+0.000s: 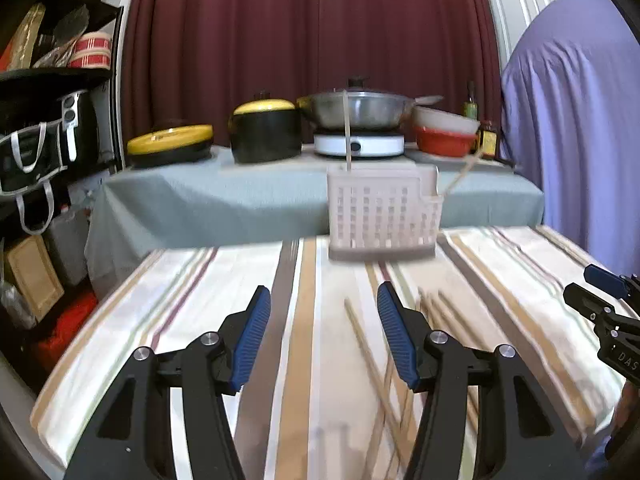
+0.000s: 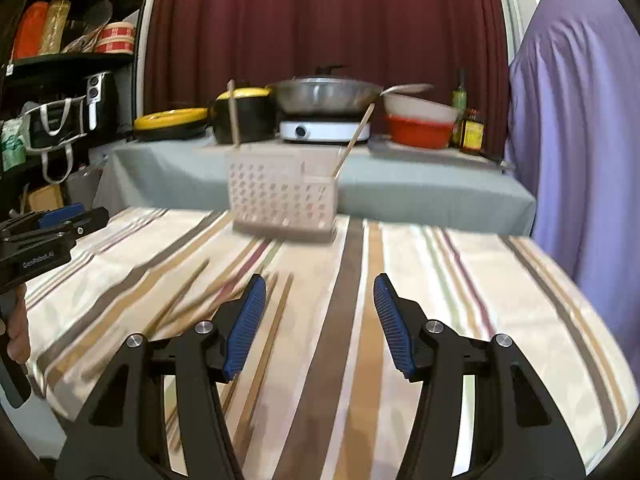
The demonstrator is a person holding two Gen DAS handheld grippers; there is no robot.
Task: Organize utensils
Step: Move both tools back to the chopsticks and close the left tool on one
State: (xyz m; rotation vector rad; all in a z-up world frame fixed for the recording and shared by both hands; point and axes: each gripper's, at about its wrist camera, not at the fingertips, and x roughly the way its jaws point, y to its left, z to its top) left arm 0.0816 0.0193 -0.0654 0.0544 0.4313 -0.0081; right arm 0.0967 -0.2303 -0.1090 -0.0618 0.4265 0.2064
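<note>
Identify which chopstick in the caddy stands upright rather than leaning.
The chopstick at the caddy's left end stands upright; the other chopstick leans right.

Motion blur smears the loose chopsticks (image 1: 368, 356) and the utensil caddy (image 1: 384, 216); their count is unreadable.

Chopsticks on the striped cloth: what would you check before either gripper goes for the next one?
1. Left gripper open, nothing between the jaws: ok.
2. Right gripper open and empty: ok.
3. Loose chopsticks in view on the cloth: ok, though they overlap, so picking just one may be fiddly.
4. Holder upright: ok.
5. Room left in the holder, with one chopstick upright and another leaning in its side pocket: cannot tell.
6. Sharp view of the chopsticks: not ok, both pictures are blurred.
</note>
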